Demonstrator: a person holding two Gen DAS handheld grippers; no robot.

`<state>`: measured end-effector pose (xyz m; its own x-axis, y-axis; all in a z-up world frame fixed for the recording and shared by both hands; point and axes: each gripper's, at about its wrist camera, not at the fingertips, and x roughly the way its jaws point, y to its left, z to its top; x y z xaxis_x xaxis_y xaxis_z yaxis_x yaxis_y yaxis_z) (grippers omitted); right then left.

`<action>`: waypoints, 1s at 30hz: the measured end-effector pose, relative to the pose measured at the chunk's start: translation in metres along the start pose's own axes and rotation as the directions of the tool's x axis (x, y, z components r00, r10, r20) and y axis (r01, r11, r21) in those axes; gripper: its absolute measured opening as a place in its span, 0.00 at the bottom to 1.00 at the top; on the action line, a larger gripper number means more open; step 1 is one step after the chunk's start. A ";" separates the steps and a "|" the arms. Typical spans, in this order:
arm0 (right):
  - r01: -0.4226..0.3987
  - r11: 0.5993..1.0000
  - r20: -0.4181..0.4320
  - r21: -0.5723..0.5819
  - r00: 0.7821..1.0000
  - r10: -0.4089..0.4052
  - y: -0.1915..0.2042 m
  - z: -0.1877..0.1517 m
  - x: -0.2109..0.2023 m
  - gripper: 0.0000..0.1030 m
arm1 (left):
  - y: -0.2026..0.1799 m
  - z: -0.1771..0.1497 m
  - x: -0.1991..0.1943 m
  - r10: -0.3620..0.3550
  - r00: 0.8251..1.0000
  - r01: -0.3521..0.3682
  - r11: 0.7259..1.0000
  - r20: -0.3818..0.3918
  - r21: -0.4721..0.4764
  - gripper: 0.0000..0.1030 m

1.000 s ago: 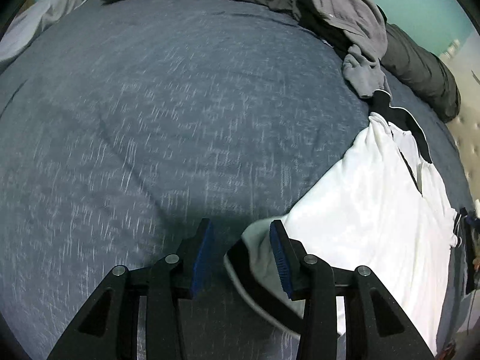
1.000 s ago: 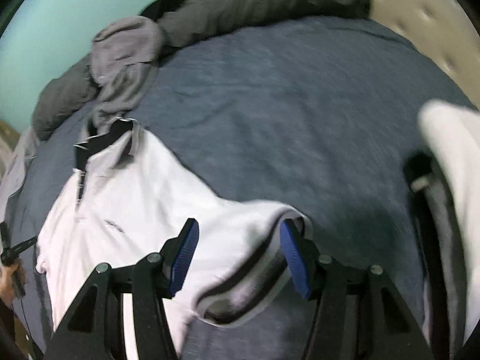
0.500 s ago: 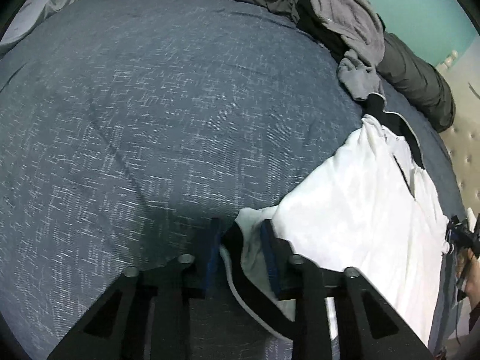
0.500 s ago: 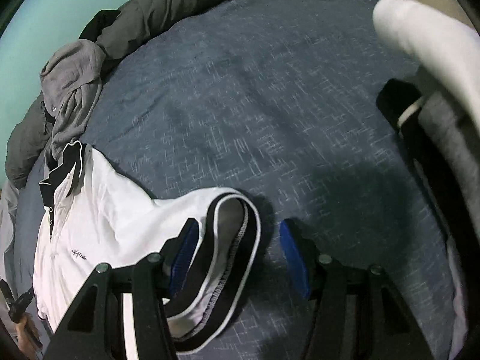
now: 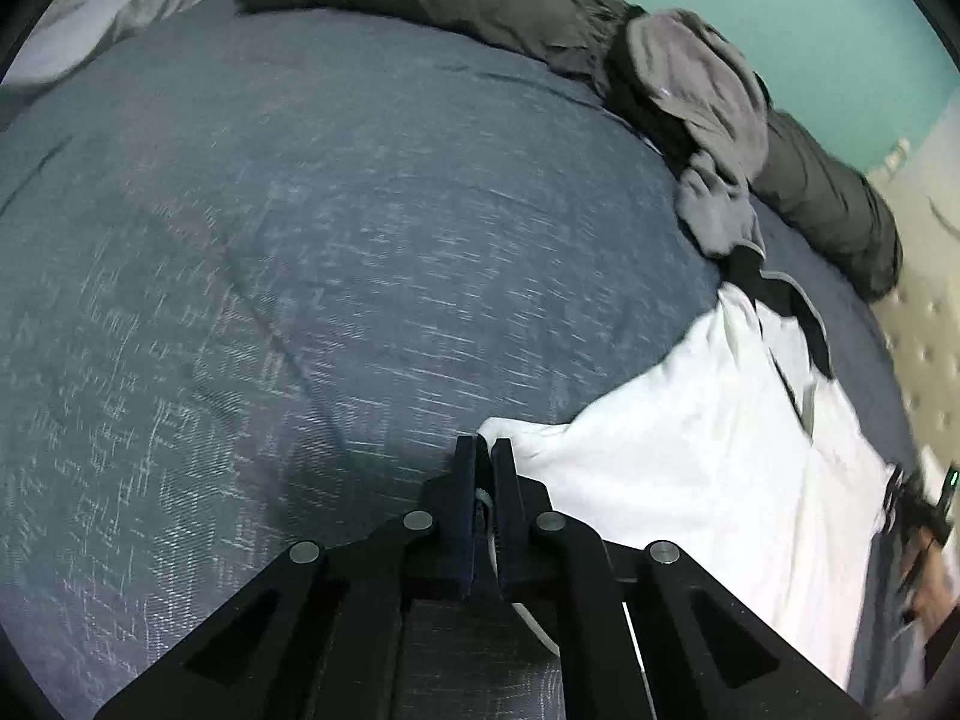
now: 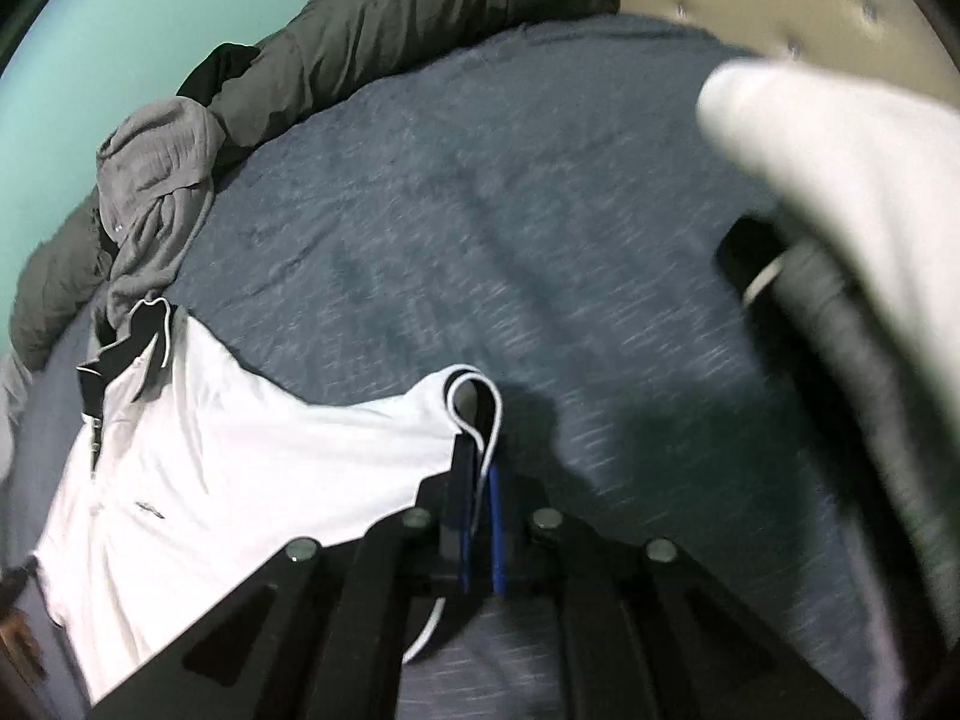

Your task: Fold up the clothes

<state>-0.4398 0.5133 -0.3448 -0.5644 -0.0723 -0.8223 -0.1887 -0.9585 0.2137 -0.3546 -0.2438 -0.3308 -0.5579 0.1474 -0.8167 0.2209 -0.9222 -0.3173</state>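
The white shirt (image 5: 708, 456), light and limp, lies spread on the bed (image 5: 312, 252), each sleeve cuff pinched in a closed hand-held gripper, left (image 5: 485, 450) and right (image 6: 477, 450), good corners for folding.

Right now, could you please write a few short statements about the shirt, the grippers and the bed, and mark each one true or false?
1. The left gripper is clamped on a sleeve of the white shirt. True.
2. The right gripper hangs open above the bed. False: it is shut on the shirt's other sleeve.
3. The shirt's collar is black. True.
4. The blanket is red. False: it is dark blue.
5. A grey garment lies folded on the shirt's middle. False: it lies crumpled beyond the collar.
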 end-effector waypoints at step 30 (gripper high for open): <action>0.116 0.992 -0.021 -0.045 0.993 -0.117 -0.019 0.025 0.046 0.04 | 0.035 0.042 0.045 0.069 0.995 -0.072 0.996 -0.065 -0.043 0.05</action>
<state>-0.4821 0.5354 -0.3736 -0.5217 0.0350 -0.8524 -0.2170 -0.9717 0.0929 -0.4058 -0.2841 -0.3586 -0.4881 0.1060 -0.8663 0.2949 -0.9142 -0.2780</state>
